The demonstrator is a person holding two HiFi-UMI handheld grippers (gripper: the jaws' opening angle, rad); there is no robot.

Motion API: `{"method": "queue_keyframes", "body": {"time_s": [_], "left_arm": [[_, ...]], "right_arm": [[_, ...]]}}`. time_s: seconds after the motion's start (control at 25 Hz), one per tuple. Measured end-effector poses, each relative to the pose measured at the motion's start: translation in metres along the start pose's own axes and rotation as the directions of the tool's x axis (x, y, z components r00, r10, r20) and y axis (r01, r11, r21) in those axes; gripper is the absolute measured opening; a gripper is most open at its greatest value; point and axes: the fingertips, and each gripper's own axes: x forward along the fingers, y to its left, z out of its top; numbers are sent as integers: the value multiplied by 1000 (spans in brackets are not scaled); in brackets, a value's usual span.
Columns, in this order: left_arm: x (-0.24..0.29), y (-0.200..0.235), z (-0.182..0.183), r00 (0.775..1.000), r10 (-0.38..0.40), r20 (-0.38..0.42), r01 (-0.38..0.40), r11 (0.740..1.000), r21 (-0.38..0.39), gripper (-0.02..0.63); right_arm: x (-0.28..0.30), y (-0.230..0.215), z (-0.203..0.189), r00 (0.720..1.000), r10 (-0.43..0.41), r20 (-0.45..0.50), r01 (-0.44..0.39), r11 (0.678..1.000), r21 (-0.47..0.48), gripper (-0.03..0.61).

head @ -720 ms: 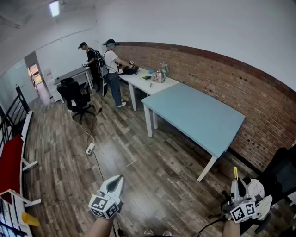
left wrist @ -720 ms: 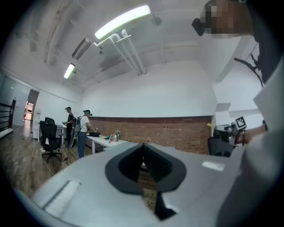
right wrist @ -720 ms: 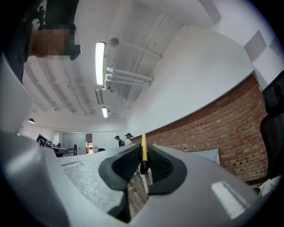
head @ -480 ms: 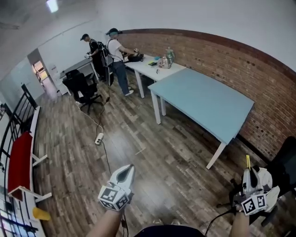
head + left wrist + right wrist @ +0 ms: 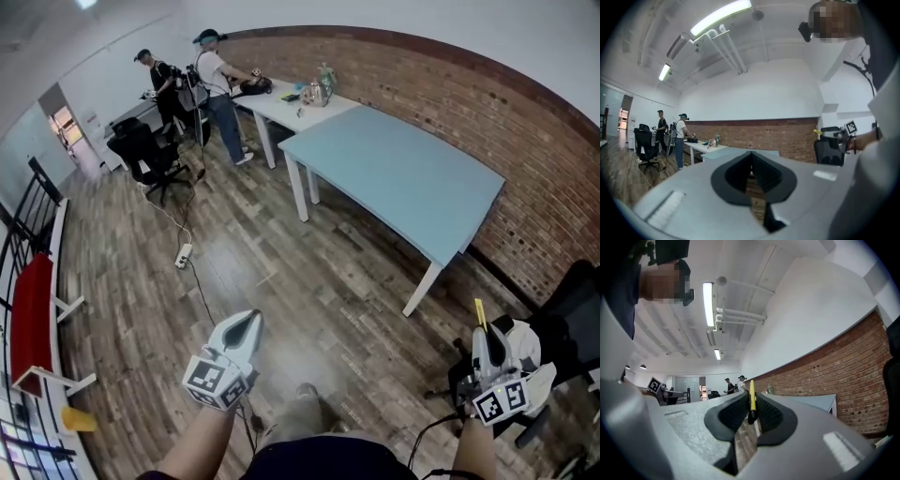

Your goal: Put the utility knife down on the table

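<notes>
The utility knife (image 5: 479,314) is thin and yellow with a dark lower end, and it sticks up out of my right gripper (image 5: 481,335) at the lower right of the head view. In the right gripper view the knife (image 5: 752,399) stands upright, clamped between the black pads of that gripper (image 5: 751,405). My left gripper (image 5: 250,321) hangs over the wooden floor at the lower left, shut and with nothing in it (image 5: 751,155). The light blue table (image 5: 394,178) stands ahead by the brick wall, well apart from both grippers.
A white table (image 5: 277,111) with small items on it adjoins the blue one. Two people (image 5: 211,70) stand at its far end. A black office chair (image 5: 141,150) and a power strip with its cable (image 5: 184,255) are on the floor at left. Another black chair (image 5: 574,305) is beside my right gripper.
The head view has swung, so the tables and people sit further left and higher. A leg now shows at the bottom edge. Both grippers keep their places, and the knife stays gripped.
</notes>
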Motion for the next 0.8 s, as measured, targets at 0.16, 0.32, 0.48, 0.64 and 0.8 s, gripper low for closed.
{"method": "queue_keyframes", "body": {"time_s": [0.16, 0.32, 0.48, 0.64, 0.8], "left_arm": [[15, 15, 0, 1000, -11, -3, 11, 999, 36, -9], [44, 39, -4, 1000, -8, -12, 8, 999, 40, -9], [80, 69, -5, 999, -46, 4, 45, 998, 49, -9], [118, 109, 4, 998, -70, -1, 70, 997, 45, -9], [157, 141, 15, 991, -136, 14, 134, 986, 99, -9]], "right_arm": [[20, -4, 1, 1000, -11, 24, 11, 1000, -3, 54], [42, -17, 4, 994, -85, 66, 86, 996, -22, 54], [79, -24, 1, 994, -107, 35, 108, 994, -33, 54], [126, -21, -1, 990, -139, 22, 140, 989, -40, 54], [168, -18, -1, 989, -147, -8, 146, 987, -70, 54]]}}
